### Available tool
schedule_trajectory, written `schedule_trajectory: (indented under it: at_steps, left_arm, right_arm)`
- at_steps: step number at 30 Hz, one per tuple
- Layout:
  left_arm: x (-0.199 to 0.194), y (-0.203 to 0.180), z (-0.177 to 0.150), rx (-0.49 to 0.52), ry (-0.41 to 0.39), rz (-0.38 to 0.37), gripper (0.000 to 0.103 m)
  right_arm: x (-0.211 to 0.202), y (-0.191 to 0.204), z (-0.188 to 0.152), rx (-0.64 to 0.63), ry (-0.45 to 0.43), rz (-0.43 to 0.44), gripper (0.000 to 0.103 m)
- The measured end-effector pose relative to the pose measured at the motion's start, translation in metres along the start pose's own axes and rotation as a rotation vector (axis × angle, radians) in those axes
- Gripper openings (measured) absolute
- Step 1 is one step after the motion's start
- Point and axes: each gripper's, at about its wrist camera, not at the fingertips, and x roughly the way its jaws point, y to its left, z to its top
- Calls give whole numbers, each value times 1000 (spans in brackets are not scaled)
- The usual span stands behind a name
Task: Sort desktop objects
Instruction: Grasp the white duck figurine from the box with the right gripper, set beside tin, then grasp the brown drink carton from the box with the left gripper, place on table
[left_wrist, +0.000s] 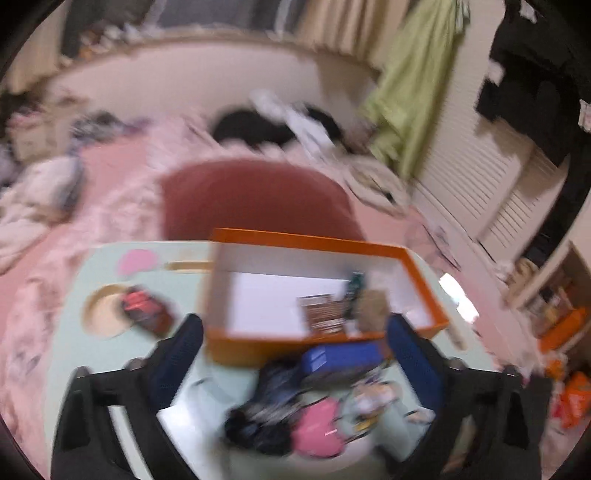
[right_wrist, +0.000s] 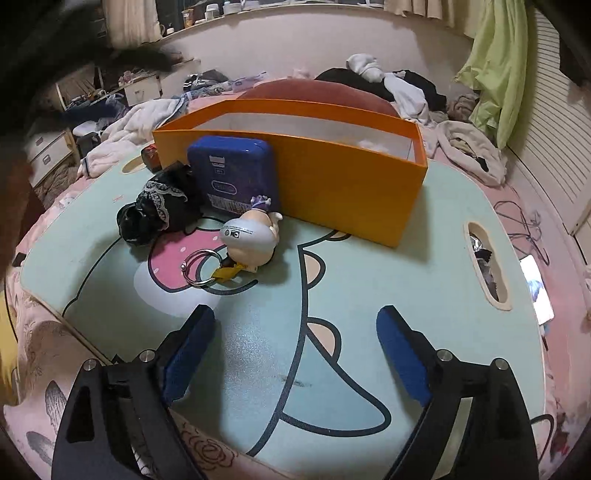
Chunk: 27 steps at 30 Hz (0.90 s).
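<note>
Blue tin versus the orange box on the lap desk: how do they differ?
The blue tin is small, closed and propped on edge; the orange box is far larger, open-topped and stands flat. The blue tin bears printed labels; the orange box has plain walls. Both rest on the lap desk, the tin leaning against the box.

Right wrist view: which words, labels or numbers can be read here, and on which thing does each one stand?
"CN": on the grey band of the figurine keychain, seen sideways.
Blue tin: a white label, an oval logo and a barcode strip, all too small to read.
Orange box: no text visible.
Left wrist view: too blurred, nothing can be read.
</note>
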Motion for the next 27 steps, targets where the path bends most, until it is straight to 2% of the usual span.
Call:
schedule_trajectory:
  at_steps: [1, 2, 5, 6, 9, 11, 13, 15, 16, 17, 19, 20, 24, 27]
  left_arm:
    - [16, -5, 11, -3, 65, -5, 72]
    - [37, -11, 22, -9, 146, 1, 70]
    - [94, -17, 33, -39, 345, 17, 70]
    - [112, -17, 33, -48, 396, 55, 70]
    - [148, -22, 29, -26, 464, 112, 70]
    - [162, -25, 20, -2, 508, 119, 69]
    - [164, -38, 15, 98, 460, 210, 68]
    - [164, -37, 16, 90, 430, 219, 62]
    - [161, -38, 17, 95, 413, 217, 40]
    - [158, -37, 18, 98, 406, 211, 39]
    - [151, -30, 20, 67, 383, 135, 39]
    - [139, -27, 23, 52, 334, 90, 39]
    - [70, -23, 31, 42, 83, 19, 39]
    - [20, -16, 20, 21, -18, -41, 39]
  right_arm:
    - [0, 0, 0, 0, 0, 0, 89]
    - [1, 1, 0, 0, 0, 0, 89]
    - [0, 1, 1, 0, -1, 1, 89]
    - [2, 1, 0, 0, -1, 1, 89]
    - [2, 1, 0, 1, -1, 2, 89]
    - [-2, 8, 5, 1, -2, 0, 89]
    - [1, 9, 3, 2, -2, 0, 89]
    - [0, 8, 2, 2, -3, 0, 89]
    - [1, 9, 3, 3, -3, 1, 89]
    - [2, 10, 3, 3, -4, 1, 89]
    - [3, 11, 3, 3, -5, 2, 89]
    - [3, 11, 2, 2, -5, 4, 89]
    - [1, 3, 2, 2, -7, 4, 89]
    - [-1, 2, 3, 1, -8, 5, 90]
